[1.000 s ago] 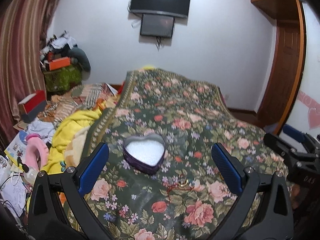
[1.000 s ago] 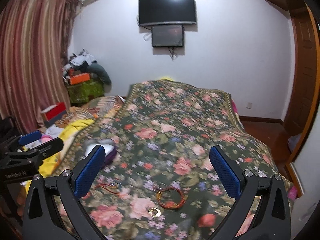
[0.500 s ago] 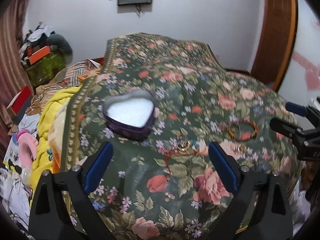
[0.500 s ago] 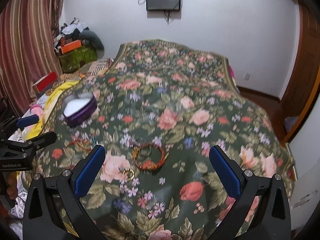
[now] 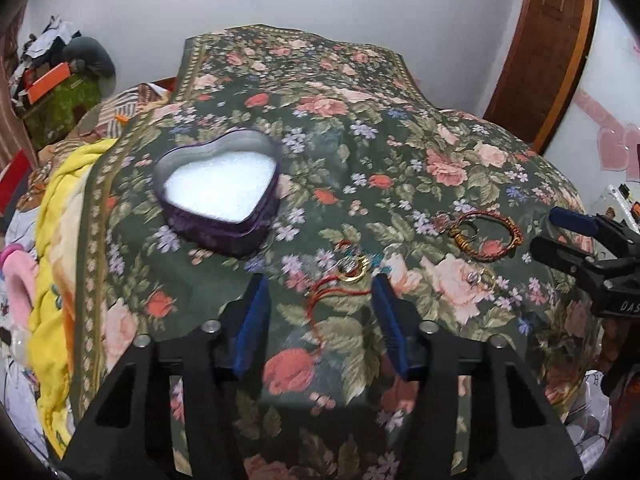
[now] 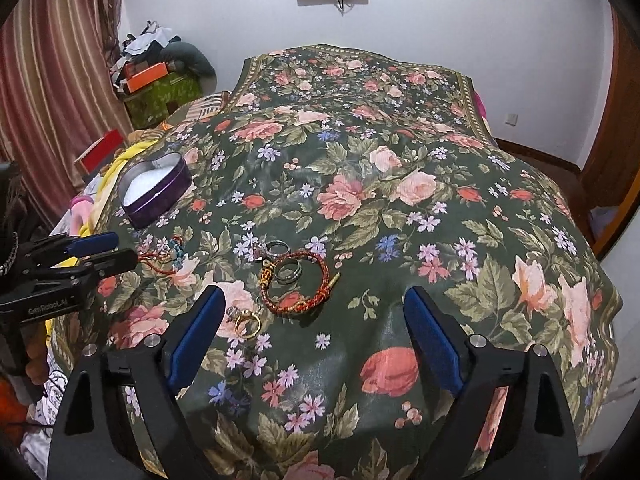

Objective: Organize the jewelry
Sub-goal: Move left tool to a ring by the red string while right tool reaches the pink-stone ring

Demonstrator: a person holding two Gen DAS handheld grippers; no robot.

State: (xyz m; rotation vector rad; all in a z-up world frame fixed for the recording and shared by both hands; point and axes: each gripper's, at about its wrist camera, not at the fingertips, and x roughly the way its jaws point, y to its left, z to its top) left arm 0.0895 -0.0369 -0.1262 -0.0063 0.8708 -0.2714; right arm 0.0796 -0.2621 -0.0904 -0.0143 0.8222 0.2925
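A purple heart-shaped tin with white padding sits open on the floral bedspread; it also shows in the right wrist view. A thin red cord bracelet with a gold ring lies between my left gripper's blue fingers, which are partly closed around it but empty. A red-gold braided bracelet, silver rings and a gold ring lie ahead of my right gripper, which is open and empty.
The floral bedspread covers the bed. A yellow blanket and clutter lie off the left edge. A wooden door stands at the right. A striped curtain hangs at the left.
Both grippers have tilted down and moved closer to the jewelry. My left gripper's fingers have narrowed around the red cord bracelet. The right gripper stays wide open.
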